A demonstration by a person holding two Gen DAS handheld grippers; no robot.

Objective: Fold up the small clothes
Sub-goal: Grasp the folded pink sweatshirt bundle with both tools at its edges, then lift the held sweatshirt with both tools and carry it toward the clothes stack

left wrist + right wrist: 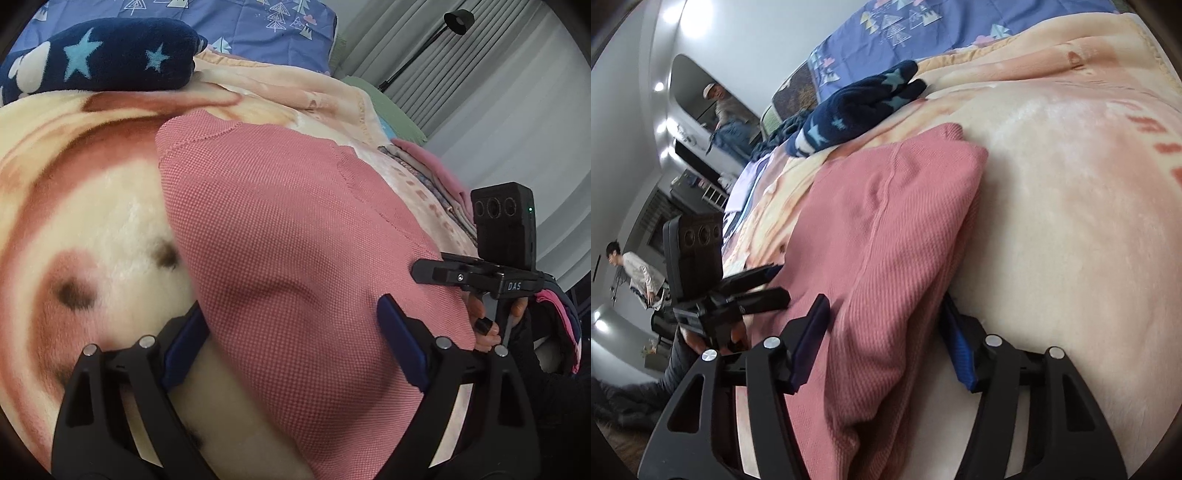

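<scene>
1 pink knit garment lies betw both pairs of fingers, on a cream/peach plush blanket. Left gripper wide, pads off the cloth. Right gripper partly open, garment bunched betw its pads; contact unclear. 1 navy star fleece well beyond fingertips. Bedroom, grey curtains

From my left wrist view, the pink knitted garment runs off the bottom edge, and I can't tell whether the left fingers touch it. The garment hides most of the right gripper's far finger. The two people behind are too small to read.
</scene>
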